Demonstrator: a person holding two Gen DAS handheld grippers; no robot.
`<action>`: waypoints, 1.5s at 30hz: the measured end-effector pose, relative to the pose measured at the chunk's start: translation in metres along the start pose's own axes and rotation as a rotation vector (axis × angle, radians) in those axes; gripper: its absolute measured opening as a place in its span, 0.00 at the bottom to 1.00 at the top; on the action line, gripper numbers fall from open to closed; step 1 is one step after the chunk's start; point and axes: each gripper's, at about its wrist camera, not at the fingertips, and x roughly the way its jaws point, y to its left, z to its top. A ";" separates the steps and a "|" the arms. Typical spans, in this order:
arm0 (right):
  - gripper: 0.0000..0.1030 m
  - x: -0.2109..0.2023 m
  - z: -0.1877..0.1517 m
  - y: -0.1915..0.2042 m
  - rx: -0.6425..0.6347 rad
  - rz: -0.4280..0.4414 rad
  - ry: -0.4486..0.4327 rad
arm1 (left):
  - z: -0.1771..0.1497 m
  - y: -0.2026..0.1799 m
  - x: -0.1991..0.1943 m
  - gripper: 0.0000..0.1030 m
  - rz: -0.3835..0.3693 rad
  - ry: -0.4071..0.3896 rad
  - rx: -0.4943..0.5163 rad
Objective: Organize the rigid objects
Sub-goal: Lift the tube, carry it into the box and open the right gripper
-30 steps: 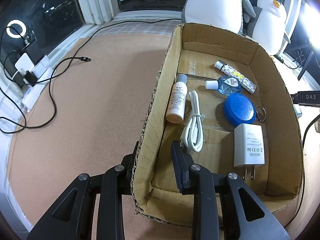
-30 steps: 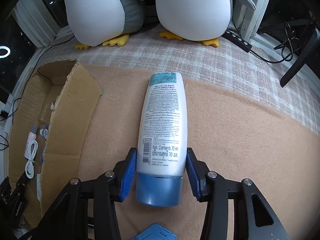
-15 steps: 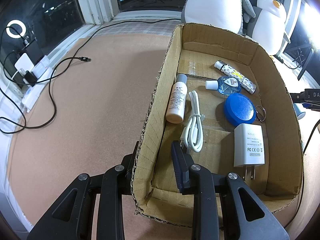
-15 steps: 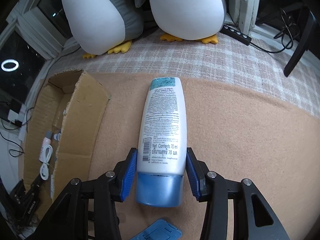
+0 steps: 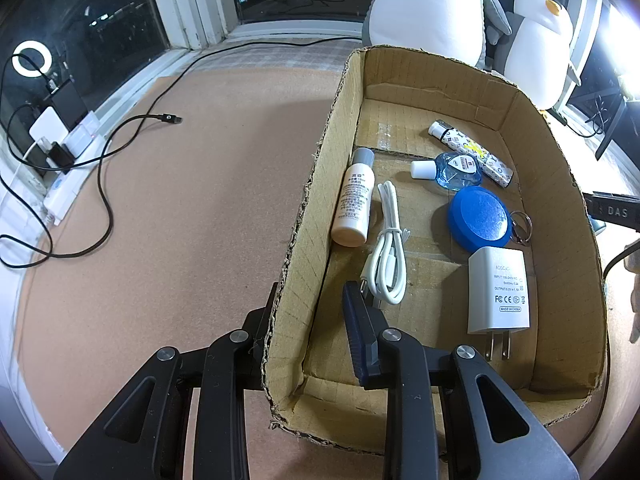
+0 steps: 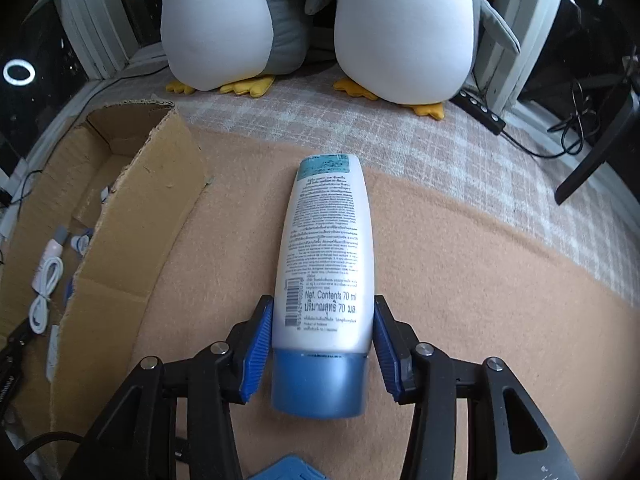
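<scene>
My right gripper [image 6: 322, 340] is shut on a white lotion tube with a blue cap [image 6: 326, 264], held above the tan mat just right of the cardboard box [image 6: 132, 232]. My left gripper [image 5: 312, 320] straddles the box's left wall [image 5: 304, 248], one finger outside and one inside, jaws closed on the cardboard. In the box lie a small white bottle [image 5: 356, 200], a coiled white cable [image 5: 386, 252], a clear blue bottle [image 5: 452, 168], a patterned tube [image 5: 472, 152], a round blue case [image 5: 480, 218] and a white charger [image 5: 498, 292].
Two plush penguins [image 6: 400, 28] stand behind the mat. A black cable [image 5: 132, 136] runs over the mat on the left toward a power strip [image 5: 68, 188]. A blue object [image 6: 292, 470] shows under my right gripper. A black stand leg [image 6: 596, 152] is at far right.
My right gripper with the tube has lifted and swung so the penguins look nearer and the box shifted in view. The left gripper and box have not moved.
</scene>
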 end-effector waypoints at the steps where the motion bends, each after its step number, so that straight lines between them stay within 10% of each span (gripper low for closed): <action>1: 0.42 0.001 0.001 0.001 -0.002 -0.008 -0.006 | 0.000 0.000 0.000 0.26 0.000 0.000 0.000; 20: 0.42 -0.032 0.004 -0.008 0.084 0.080 -0.095 | 0.000 0.000 0.000 0.26 0.000 0.000 -0.001; 45: 0.42 -0.074 0.027 0.119 -0.089 0.269 -0.116 | 0.001 0.000 0.001 0.26 -0.004 -0.001 -0.006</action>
